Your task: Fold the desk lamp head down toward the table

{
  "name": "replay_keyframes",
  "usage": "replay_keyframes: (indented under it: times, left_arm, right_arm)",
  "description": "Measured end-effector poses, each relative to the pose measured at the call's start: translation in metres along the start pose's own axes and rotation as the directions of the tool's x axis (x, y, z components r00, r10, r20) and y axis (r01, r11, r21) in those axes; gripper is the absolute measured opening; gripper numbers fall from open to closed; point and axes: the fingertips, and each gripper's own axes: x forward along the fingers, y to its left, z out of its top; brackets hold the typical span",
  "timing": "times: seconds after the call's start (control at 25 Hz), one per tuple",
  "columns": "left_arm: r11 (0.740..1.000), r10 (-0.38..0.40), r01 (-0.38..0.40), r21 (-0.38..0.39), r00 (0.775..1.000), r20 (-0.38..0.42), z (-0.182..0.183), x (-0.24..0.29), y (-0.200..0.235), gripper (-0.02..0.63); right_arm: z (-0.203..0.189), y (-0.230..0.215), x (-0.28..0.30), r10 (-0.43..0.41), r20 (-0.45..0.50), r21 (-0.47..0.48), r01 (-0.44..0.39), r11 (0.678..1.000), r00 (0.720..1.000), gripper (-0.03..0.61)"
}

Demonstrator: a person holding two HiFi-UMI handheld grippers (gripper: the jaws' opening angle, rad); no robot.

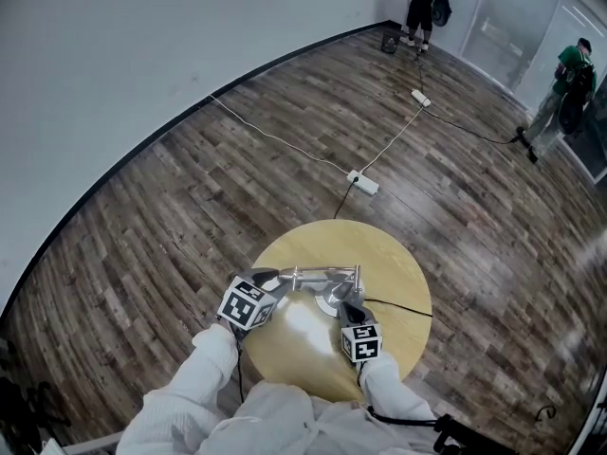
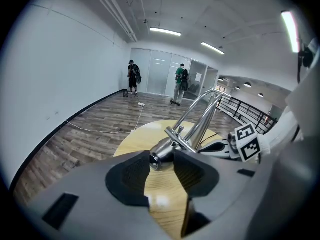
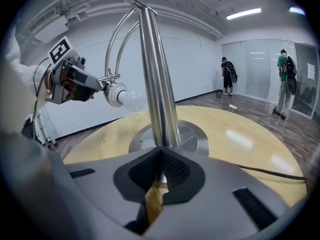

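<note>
Left claw [image 2: 161, 165]: jaws set wide, pinching the chrome rear end of the lamp head [image 2: 160, 156] from both sides. The pads look to bear on it. In the head view the lamp head sits out to the left of the lamp base [image 1: 334, 298], raised above its level.

Right claw [image 3: 160, 160]: pads pressed onto the foot of the post [image 3: 156, 84], just above the lamp base, pinning the lamp where it stands.

Outward from there:
- High over the lamp base, the curved arm [image 3: 116, 39] leaves the top of the post, bends over and drops to the lamp head.
- In the right gripper view the lamp head hangs clear of the table [image 1: 398, 273], about partway up the post from the lamp base.
- A black cord [image 1: 403, 306] runs off to the right of the lamp base and over the table's edge.

Progress, as I judge it:
- Done: both grips are made, the lamp is anchored, and the arm is folded over some way.
- Not yet done: the lamp head is not down at the tabletop.
- Left to do: bring the lamp head lower until it lies near the wood beside the lamp base, then let go with both claws.
</note>
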Motion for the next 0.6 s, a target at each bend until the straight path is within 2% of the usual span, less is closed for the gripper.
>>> replay_keyframes:
  times: [0.24, 0.6]
  left_arm:
    - [0.999, -0.018, 0.019, 0.028, 0.999, -0.031, -0.002, 0.013, -0.006, 0.150]
    - [0.999, -0.041, 0.042, 0.016, 0.998, -0.051, -0.007, 0.021, -0.008, 0.144]
  right_arm:
    - [0.001, -0.004, 0.000, 0.005, -0.001, -0.001, -0.005, 1.000, 1.000, 0.012]
    - [0.002, 0.000, 0.001, 0.009, -0.003, 0.000, -0.009, 1.000, 1.000, 0.012]
